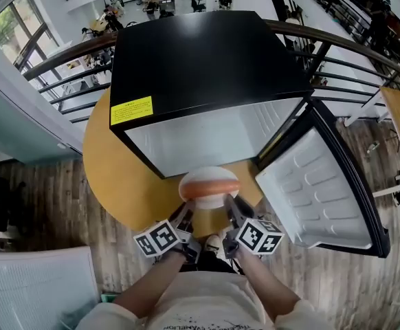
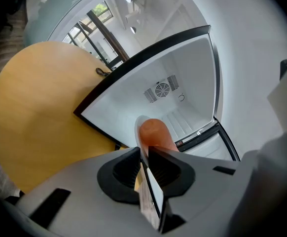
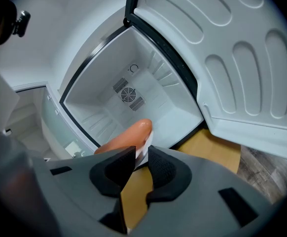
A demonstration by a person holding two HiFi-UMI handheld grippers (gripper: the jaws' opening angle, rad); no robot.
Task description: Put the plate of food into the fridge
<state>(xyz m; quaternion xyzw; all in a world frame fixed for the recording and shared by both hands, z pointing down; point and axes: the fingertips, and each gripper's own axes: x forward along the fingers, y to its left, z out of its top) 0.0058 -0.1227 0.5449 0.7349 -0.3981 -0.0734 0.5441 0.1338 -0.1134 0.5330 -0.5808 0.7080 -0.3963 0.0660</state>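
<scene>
While the left claw (image 2: 144, 152) and right claw (image 3: 142, 154) each clamped an edge of the plate (image 1: 210, 197), held over the bench (image 1: 117, 177) just before the open fridge (image 1: 207, 67), the carry-in looked under way, and the next move would call for a push inward and a set-down.

I am counting two hand-held grippers (image 1: 185, 217) (image 1: 233, 209), one plate (image 1: 209, 200), one fridge (image 1: 207, 67), one counter (image 1: 117, 177), and probably one sausage (image 1: 210, 184).
</scene>
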